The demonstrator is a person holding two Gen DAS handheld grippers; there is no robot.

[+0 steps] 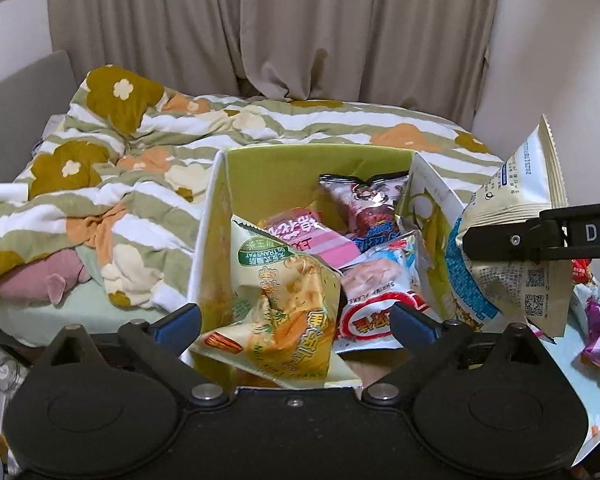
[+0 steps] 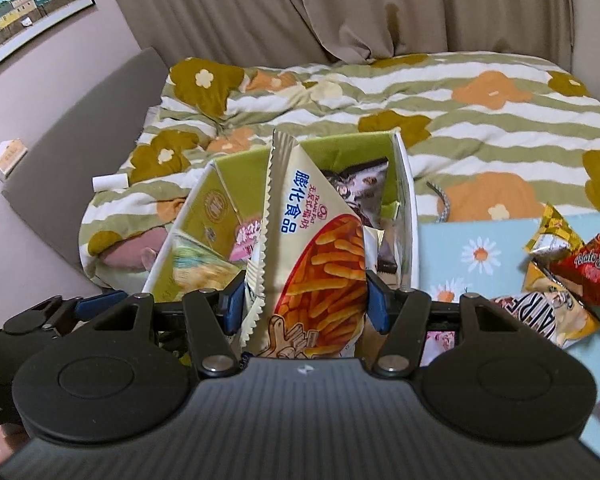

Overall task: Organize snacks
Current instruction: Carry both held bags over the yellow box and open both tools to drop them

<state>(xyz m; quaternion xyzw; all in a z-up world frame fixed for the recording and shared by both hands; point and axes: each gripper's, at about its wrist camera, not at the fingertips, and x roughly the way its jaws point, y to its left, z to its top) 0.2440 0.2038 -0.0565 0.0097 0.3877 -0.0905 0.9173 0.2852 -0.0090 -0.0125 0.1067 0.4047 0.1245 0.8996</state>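
Snack packet (image 2: 316, 264) clamped in right hand-held gripper (image 2: 306, 304), left hand-held gripper (image 1: 296, 320) released above box (image 1: 260, 168)

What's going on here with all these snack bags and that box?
A person is sorting snacks into a green-lined box with two hand-held grippers. The left gripper is open, with a yellow-green snack bag between its fingers at the box's near edge. The right gripper is clamped on a fries bag at the box. More packets wait on the floral mat.

Pale blue daisy-print tabletop (image 2: 480, 240), green box (image 1: 284, 168), loose snack packets (image 2: 572, 276)
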